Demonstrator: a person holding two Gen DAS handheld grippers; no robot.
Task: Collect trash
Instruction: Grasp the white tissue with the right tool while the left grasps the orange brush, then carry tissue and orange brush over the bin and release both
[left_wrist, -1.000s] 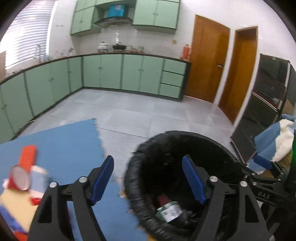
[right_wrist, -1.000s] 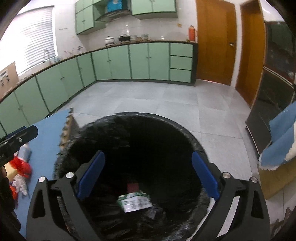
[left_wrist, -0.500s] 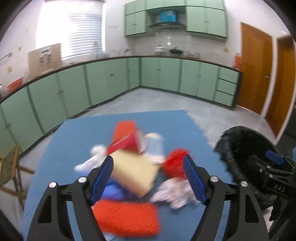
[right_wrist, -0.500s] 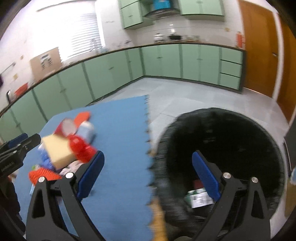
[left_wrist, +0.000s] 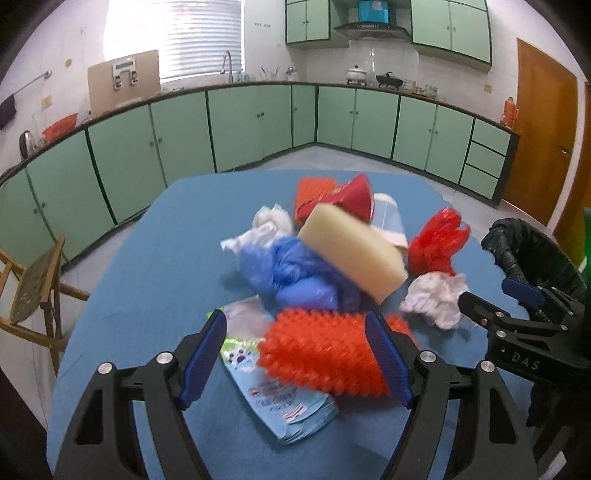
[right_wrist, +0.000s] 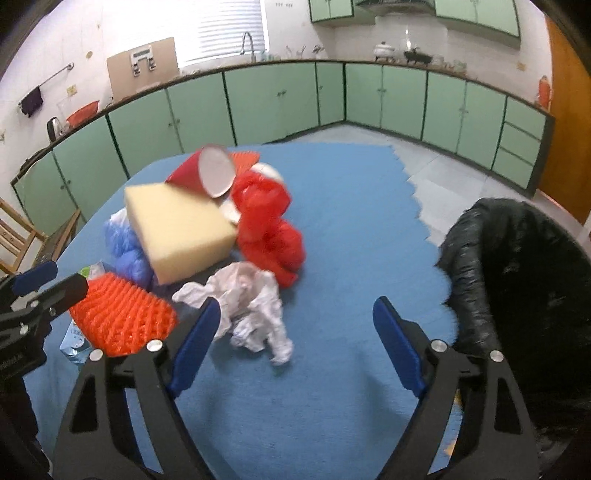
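A pile of trash lies on a blue mat (left_wrist: 155, 266): an orange spiky foam net (left_wrist: 321, 354), a yellow sponge block (left_wrist: 351, 254), a blue plastic bag (left_wrist: 295, 273), a red plastic bag (left_wrist: 437, 236), crumpled white paper (left_wrist: 434, 299), a red paper cup (right_wrist: 205, 175) and a light blue printed pouch (left_wrist: 280, 402). My left gripper (left_wrist: 295, 354) is open and empty, just short of the orange net (right_wrist: 122, 317). My right gripper (right_wrist: 295, 339) is open and empty, its left finger by the white paper (right_wrist: 247, 299). The black-lined trash bin (right_wrist: 517, 266) stands at the right.
Green kitchen cabinets (left_wrist: 240, 125) run along the back walls. A wooden chair (left_wrist: 29, 280) stands left of the mat. A brown door (left_wrist: 539, 129) is at the far right. Grey tile floor (right_wrist: 443, 173) lies beyond the mat.
Both grippers have swung left from over the trash bin to face the trash pile on the blue mat. Both stay open and empty.
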